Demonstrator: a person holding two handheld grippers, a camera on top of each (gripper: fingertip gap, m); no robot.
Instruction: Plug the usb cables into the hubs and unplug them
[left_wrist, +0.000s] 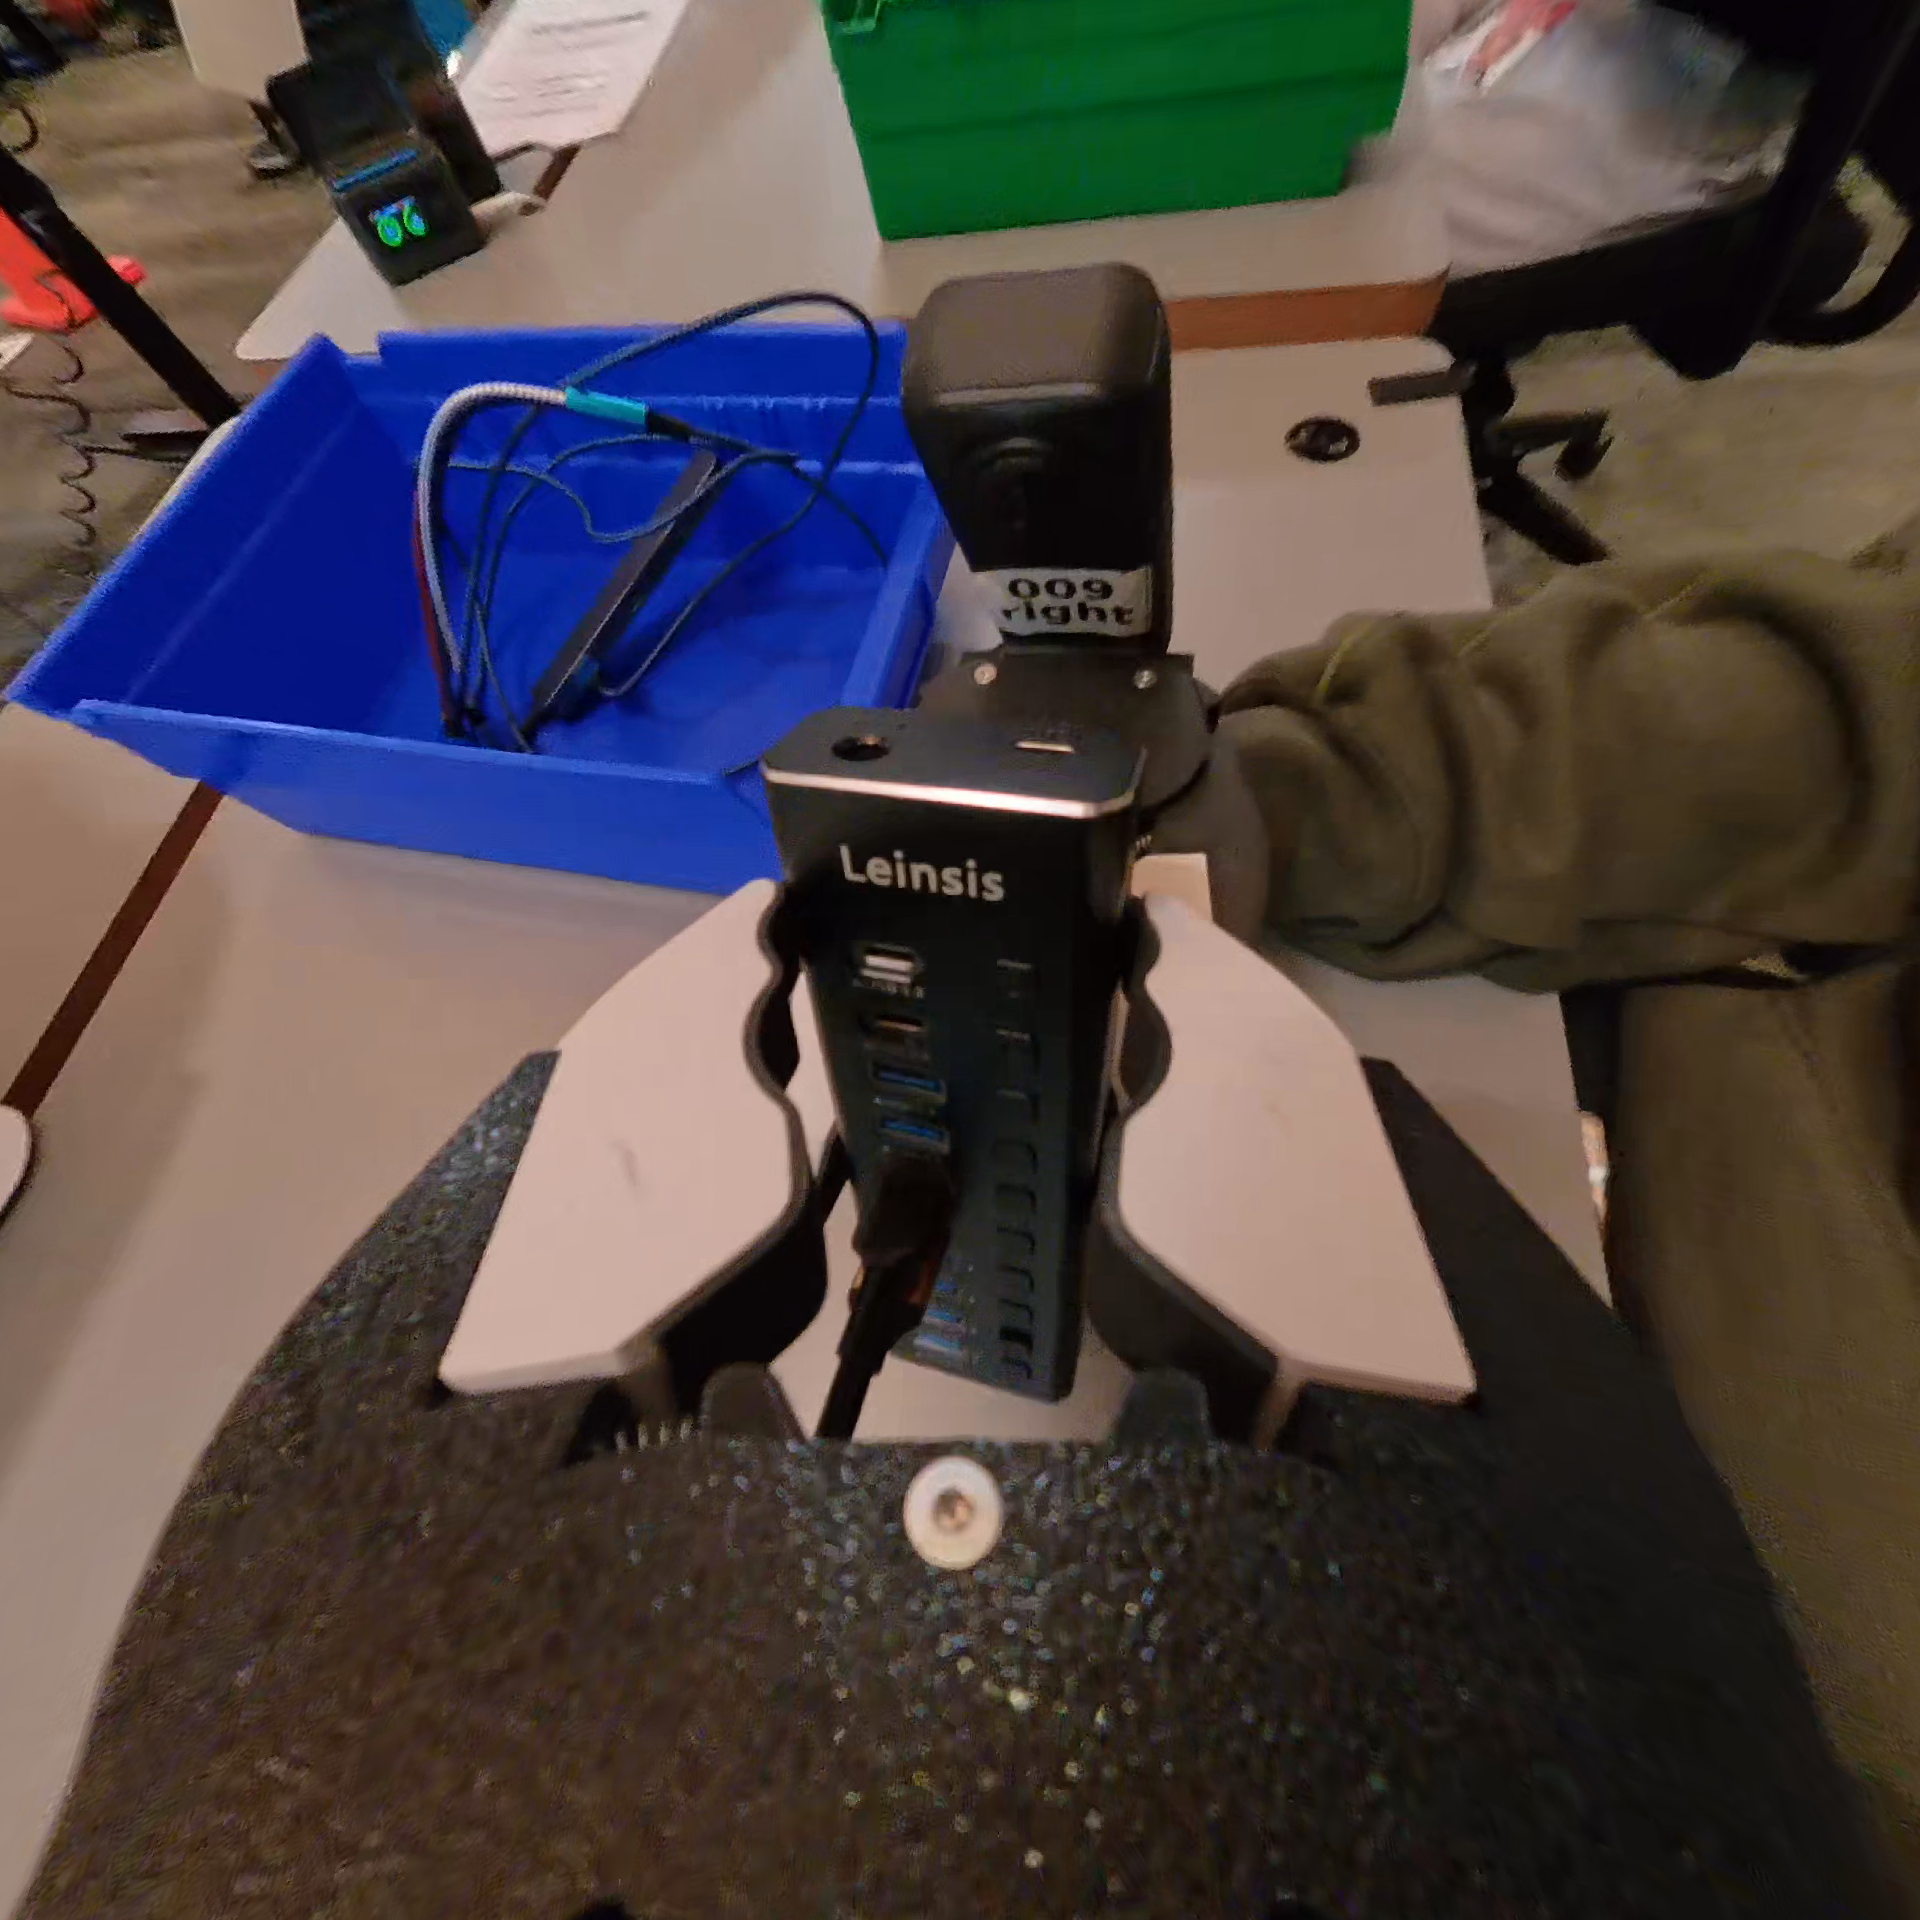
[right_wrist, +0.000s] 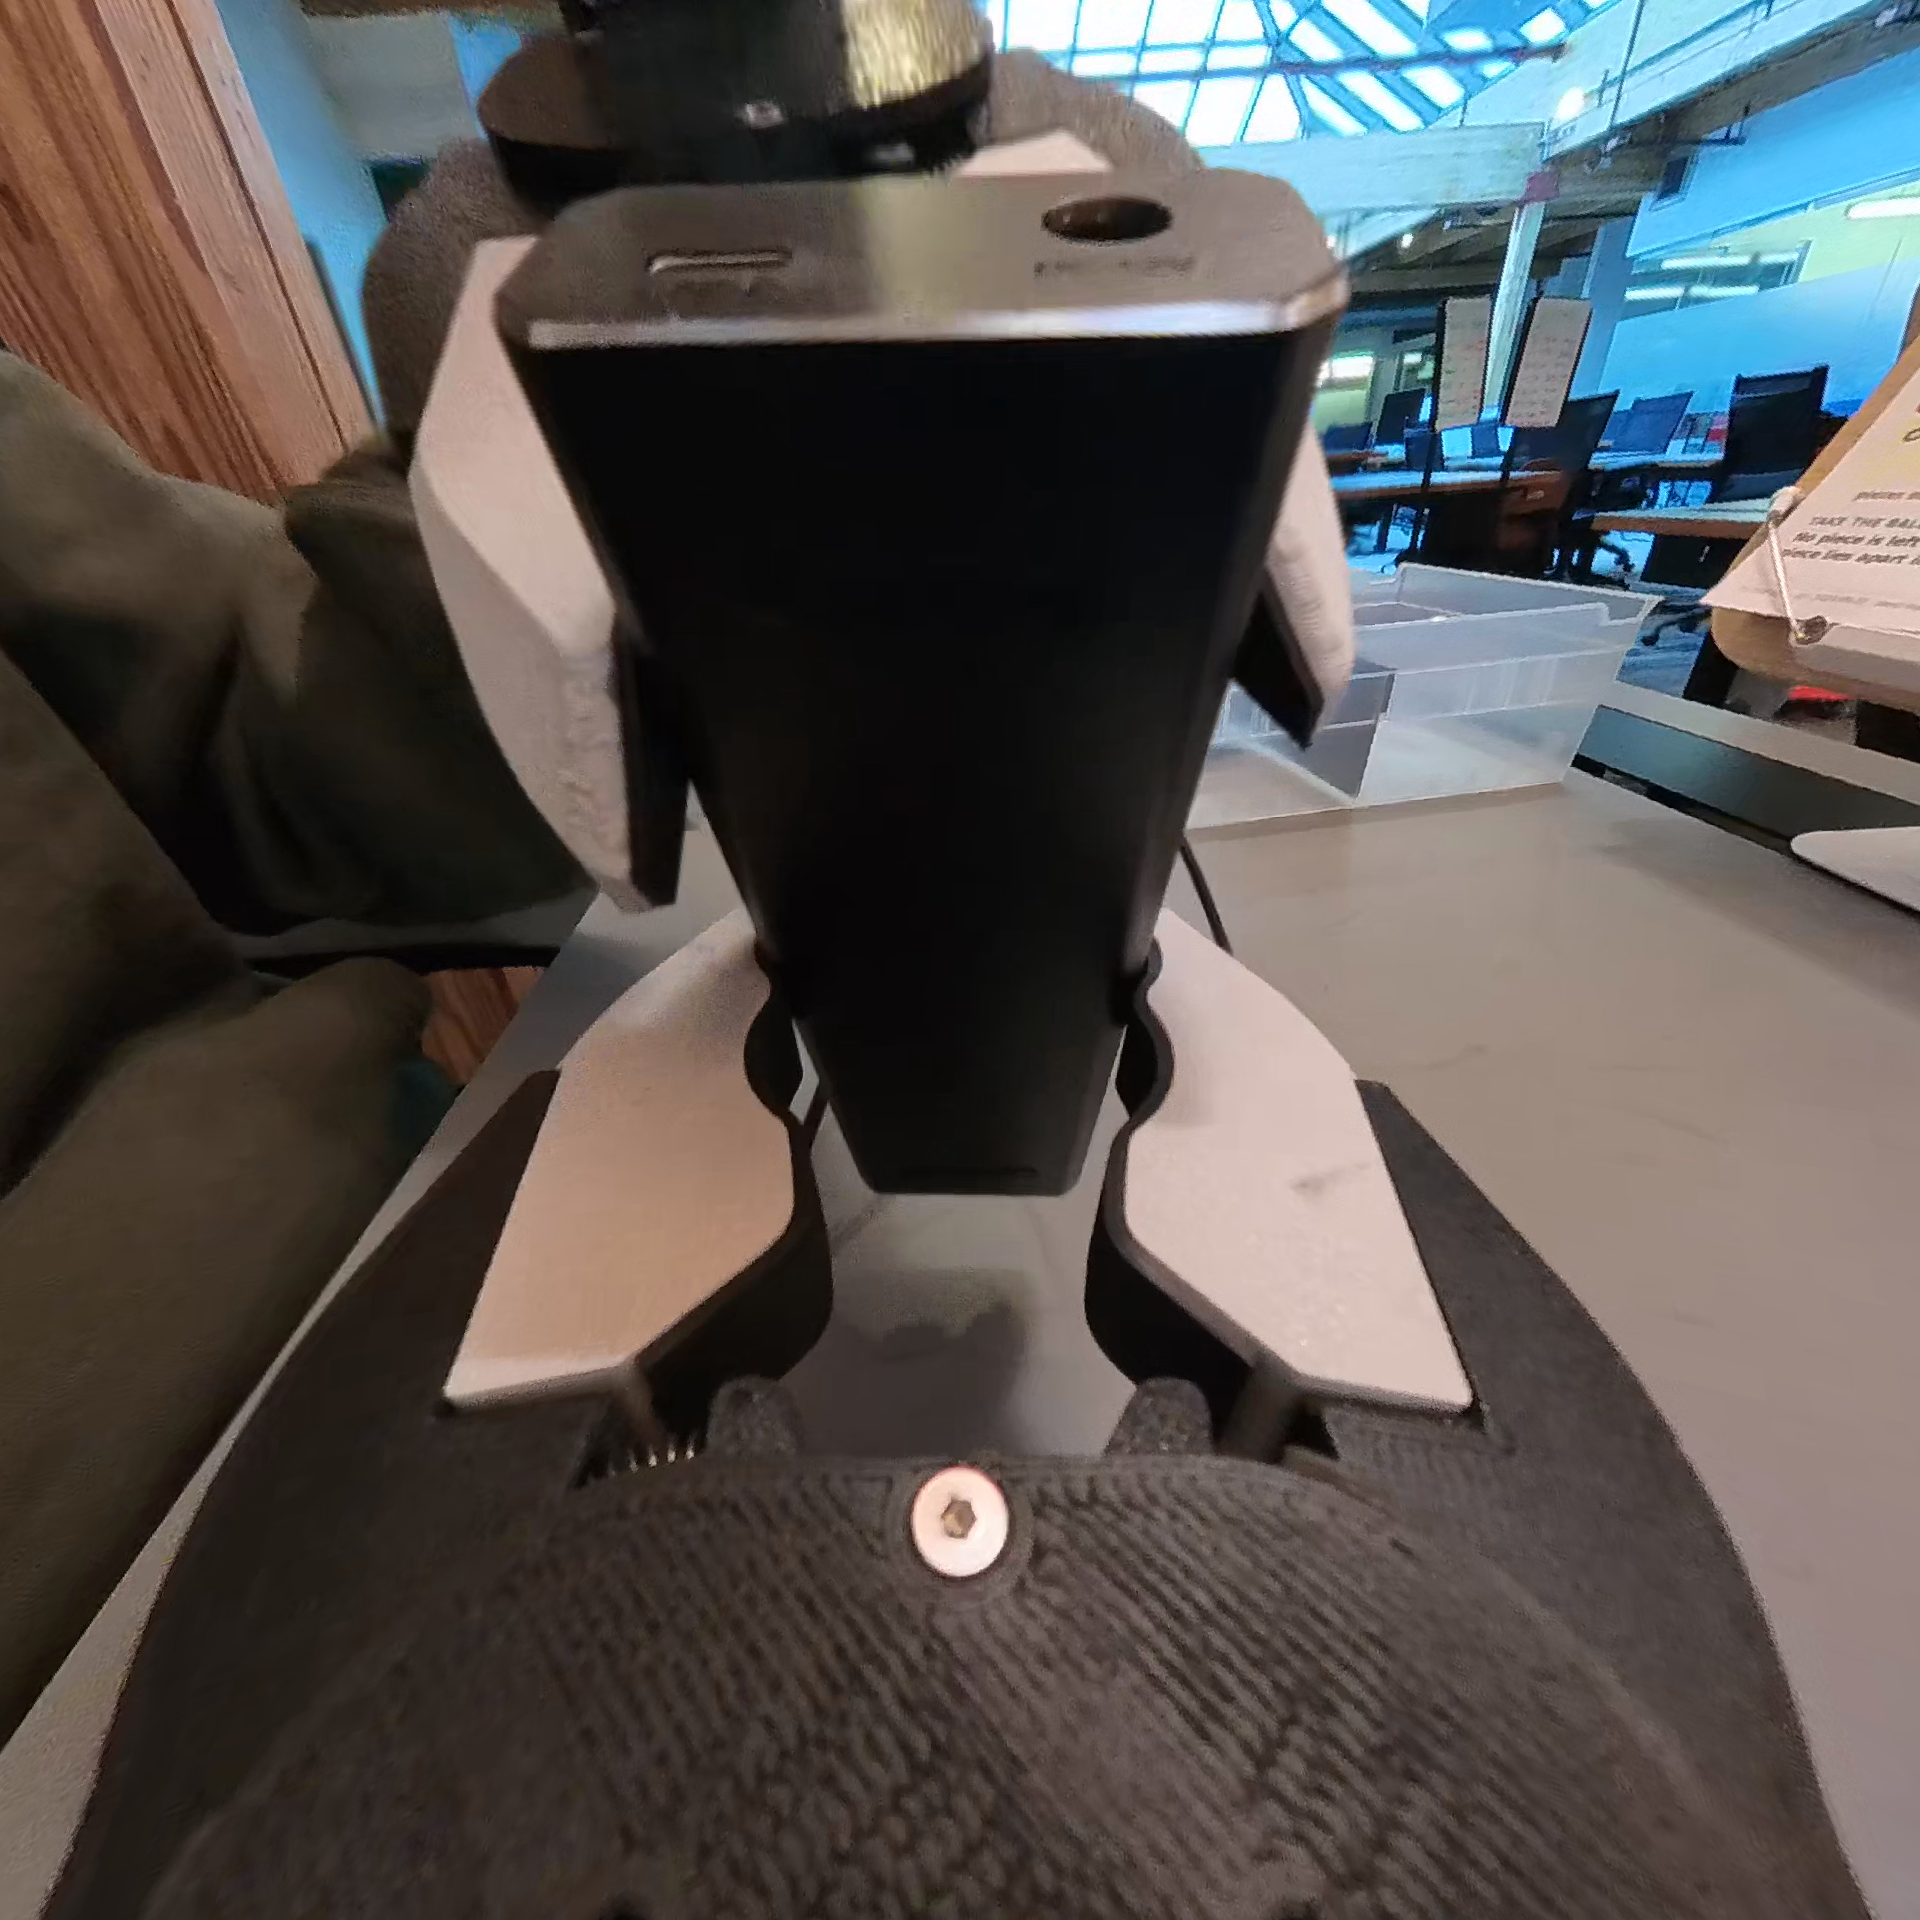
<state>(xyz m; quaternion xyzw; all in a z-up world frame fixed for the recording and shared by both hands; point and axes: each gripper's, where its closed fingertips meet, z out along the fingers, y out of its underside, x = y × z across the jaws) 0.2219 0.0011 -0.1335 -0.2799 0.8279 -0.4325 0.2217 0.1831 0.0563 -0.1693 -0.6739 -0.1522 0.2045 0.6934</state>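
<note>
A black USB hub (left_wrist: 935, 935) stands upright between both grippers. In the left wrist view its port side faces me, and a black USB cable plug (left_wrist: 902, 1216) sits in a port midway down the column, its cable hanging down. My left gripper (left_wrist: 956, 935) is shut on the hub's sides. My right gripper (right_wrist: 956, 977) is shut on the same hub (right_wrist: 914, 675) from the opposite side and sees its plain back. The right gripper's camera (left_wrist: 1039, 436) shows behind the hub. The left gripper's white fingers (right_wrist: 499, 623) clasp the hub higher up.
A blue bin (left_wrist: 312, 665) with several loose cables (left_wrist: 582, 540) sits on the grey table at left. A green bin (left_wrist: 1112, 114) and a black device with lit green digits (left_wrist: 400, 223) stand farther back. Olive sleeves (left_wrist: 1558, 769) (right_wrist: 208, 675) show. A clear plastic box (right_wrist: 1455, 707) is at right. The left gripper's tips are roughly 7 centimetres from the right gripper's.
</note>
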